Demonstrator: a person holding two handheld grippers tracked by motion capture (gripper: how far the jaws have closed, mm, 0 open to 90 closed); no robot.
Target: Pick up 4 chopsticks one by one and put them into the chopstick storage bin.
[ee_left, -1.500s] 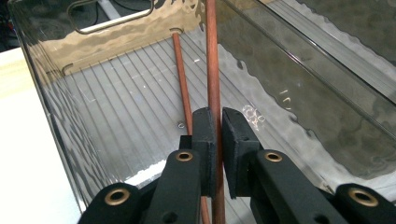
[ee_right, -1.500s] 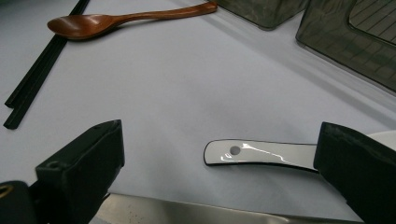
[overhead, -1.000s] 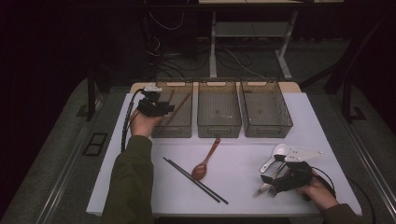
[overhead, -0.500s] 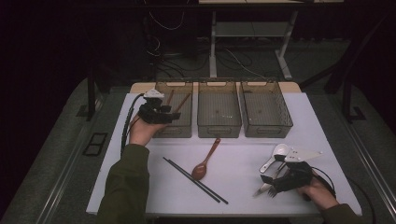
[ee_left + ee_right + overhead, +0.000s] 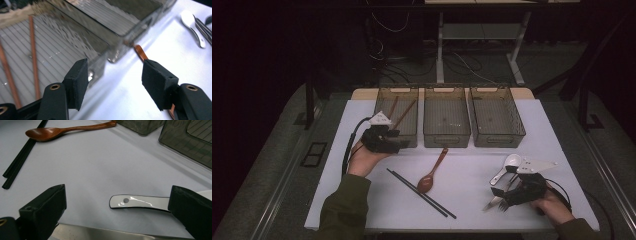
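My left gripper (image 5: 396, 144) hovers at the front edge of the left bin (image 5: 382, 92), where two brown chopsticks (image 5: 401, 113) lie. Its jaws (image 5: 113, 72) have just been opening, and they stand open with nothing between them. A brown wooden spoon (image 5: 432, 173) and a pair of black chopsticks (image 5: 420, 193) lie mid-table. My right gripper (image 5: 498, 194) rests at the near right, open. In the right gripper view the white spoon's handle (image 5: 140, 202) lies on the table between the wide jaws (image 5: 118, 193), untouched. A metal fork (image 5: 493, 203) lies just beside them.
Three clear grey bins stand in a row at the back; the middle bin (image 5: 447, 131) and the right bin (image 5: 497, 137) hold nothing that I can see. The white tabletop (image 5: 472, 165) has free room between the wooden spoon and the white spoon (image 5: 508, 165).
My left gripper has drawn back from above the left bin to its front edge, nearer the person, and its jaws have widened. The right hand has stayed put.
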